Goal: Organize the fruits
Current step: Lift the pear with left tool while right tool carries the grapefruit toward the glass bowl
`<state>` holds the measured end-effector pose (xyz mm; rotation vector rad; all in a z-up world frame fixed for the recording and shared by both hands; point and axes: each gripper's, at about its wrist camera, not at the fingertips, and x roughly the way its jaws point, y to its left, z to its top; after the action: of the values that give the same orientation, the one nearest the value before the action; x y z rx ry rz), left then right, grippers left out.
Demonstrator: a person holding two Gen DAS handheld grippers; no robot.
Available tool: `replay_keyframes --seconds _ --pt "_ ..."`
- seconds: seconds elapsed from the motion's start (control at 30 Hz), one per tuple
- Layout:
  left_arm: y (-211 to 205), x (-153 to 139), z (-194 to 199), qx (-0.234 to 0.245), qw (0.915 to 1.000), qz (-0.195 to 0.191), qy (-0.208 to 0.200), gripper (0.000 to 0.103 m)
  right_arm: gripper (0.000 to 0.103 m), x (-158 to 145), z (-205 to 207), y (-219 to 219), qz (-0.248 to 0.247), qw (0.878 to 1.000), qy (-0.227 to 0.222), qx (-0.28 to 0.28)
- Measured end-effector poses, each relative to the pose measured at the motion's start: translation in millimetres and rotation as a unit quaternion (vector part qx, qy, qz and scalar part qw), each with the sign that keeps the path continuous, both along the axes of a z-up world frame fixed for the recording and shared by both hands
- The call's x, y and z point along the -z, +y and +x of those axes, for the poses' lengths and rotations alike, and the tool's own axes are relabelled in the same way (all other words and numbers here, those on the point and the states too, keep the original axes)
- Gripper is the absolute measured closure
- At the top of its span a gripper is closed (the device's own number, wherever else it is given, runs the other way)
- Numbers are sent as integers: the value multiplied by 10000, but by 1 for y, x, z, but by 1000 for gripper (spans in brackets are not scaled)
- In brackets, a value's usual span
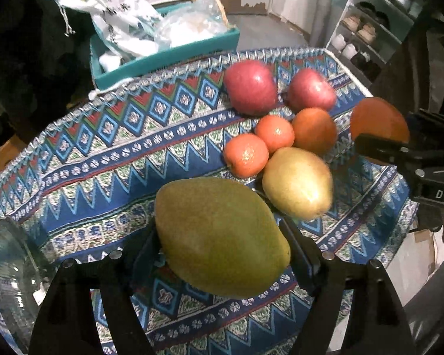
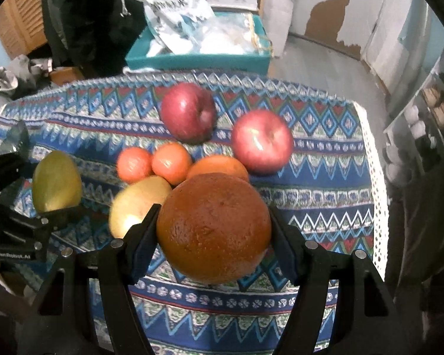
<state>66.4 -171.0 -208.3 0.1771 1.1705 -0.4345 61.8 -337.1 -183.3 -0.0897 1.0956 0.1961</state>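
My left gripper (image 1: 220,235) is shut on a large green mango (image 1: 216,222) and holds it above the patterned tablecloth (image 1: 103,153). A big orange (image 2: 213,224) is clamped between the jaws of my right gripper (image 2: 213,217), also off the cloth. On the cloth lie two red apples (image 2: 189,112) (image 2: 262,142), two small tangerines (image 2: 134,164) (image 2: 171,162), an orange (image 2: 219,164) and a yellow mango (image 2: 136,201), bunched together. The right wrist view shows the left gripper (image 2: 48,216) with the green mango (image 2: 56,182) at the far left.
A clear glass dish (image 1: 14,266) stands at the table's left edge. Behind the table sits a teal box (image 1: 162,56) full of bags. A shoe rack (image 1: 367,32) is at the right. The cloth left of the fruit group is bare.
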Motion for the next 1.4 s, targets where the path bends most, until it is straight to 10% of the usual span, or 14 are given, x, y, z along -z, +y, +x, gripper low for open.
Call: replay_keyframes --seconds 1.4 --pt "129 -113 -45 -941 9885 -430 -1106 23 34 -113 -2 148 634 9850 -983 -1266"
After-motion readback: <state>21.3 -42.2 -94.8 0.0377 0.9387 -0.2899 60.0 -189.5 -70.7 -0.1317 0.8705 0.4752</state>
